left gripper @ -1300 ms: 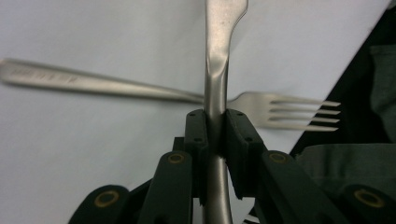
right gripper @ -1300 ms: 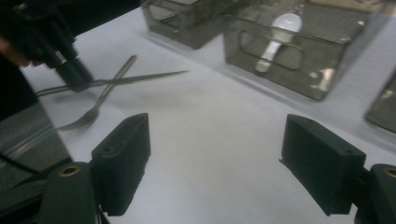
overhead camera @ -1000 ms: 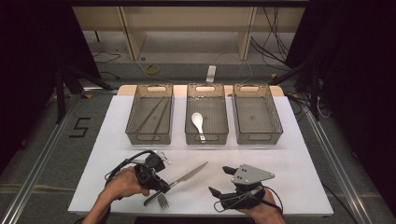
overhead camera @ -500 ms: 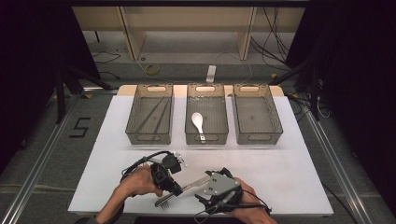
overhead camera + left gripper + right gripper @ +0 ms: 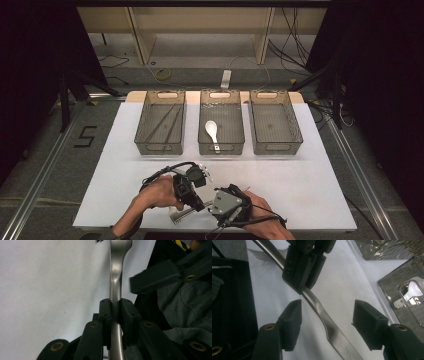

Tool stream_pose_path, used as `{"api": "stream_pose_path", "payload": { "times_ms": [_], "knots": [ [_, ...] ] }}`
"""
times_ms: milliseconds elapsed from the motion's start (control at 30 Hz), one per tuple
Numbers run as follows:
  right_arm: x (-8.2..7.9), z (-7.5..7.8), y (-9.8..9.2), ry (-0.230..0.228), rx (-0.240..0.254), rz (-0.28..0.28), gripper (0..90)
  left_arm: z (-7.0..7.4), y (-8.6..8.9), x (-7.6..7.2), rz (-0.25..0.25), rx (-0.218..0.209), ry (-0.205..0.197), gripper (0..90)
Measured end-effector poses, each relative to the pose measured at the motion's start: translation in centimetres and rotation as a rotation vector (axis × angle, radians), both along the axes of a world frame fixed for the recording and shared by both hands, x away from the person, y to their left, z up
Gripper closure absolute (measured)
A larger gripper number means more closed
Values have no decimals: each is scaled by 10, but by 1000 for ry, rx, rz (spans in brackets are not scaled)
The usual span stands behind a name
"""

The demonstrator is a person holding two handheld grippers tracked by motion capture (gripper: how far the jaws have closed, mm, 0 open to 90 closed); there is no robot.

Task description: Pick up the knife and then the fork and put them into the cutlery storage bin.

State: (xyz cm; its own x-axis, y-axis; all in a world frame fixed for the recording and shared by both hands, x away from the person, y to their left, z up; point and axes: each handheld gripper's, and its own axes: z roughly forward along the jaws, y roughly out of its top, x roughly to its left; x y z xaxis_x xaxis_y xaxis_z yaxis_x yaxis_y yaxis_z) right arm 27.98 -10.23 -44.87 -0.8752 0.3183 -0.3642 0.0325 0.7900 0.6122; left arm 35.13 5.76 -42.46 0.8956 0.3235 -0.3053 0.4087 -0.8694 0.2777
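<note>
- The left gripper [image 5: 115, 307] is clamped on the neck of a fork [image 5: 116, 277]. Its pads press both sides of the metal, and the handle runs on past them.
- The fork is held just over the table [image 5: 310, 190], well apart from the middle tray [image 5: 221, 150], on the person's side of it and slightly to its left. The tines point toward the table's near edge.
- The right gripper [image 5: 329, 323] straddles the free end of the handle. Its jaws have just been closing. The handle lies between them, but the pads [image 5: 292, 322] are not yet on it, with a gap on each side.
- The step in hand looks like a hand-over from left to right.
- To do it well, the right gripper should centre the handle first, since it sits nearer one pad than the other. A one-sided close would push the fork askew in the left grip.
- It should bite on the flat, wider part of the handle, clear of the left pads, so the two tools do not collide.
- The left gripper should let go only once the right grip is firm. Smooth metal may slip or swing.
- The middle tray holds a spoon [image 5: 212, 131]. Which tray the fork belongs in cannot be told.
</note>
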Motion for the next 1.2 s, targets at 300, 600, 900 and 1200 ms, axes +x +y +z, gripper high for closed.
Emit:
{"api": "stream_pose_path", "payload": {
  "times_ms": [300,600,900,1200],
  "knots": [
    [-2,-7,4,-28,-92,72,527,-1,-2,-4,-3,-6,18,788],
    [-6,-13,11,-60,-136,102,662,-1,-2,-4,-17,3,29,788],
    [-10,-13,13,-121,-196,161,765,2,-3,-5,-22,-10,24,786],
    [-11,-11,11,-136,-251,219,829,5,-2,-5,-22,-39,16,785]
  ]
}}
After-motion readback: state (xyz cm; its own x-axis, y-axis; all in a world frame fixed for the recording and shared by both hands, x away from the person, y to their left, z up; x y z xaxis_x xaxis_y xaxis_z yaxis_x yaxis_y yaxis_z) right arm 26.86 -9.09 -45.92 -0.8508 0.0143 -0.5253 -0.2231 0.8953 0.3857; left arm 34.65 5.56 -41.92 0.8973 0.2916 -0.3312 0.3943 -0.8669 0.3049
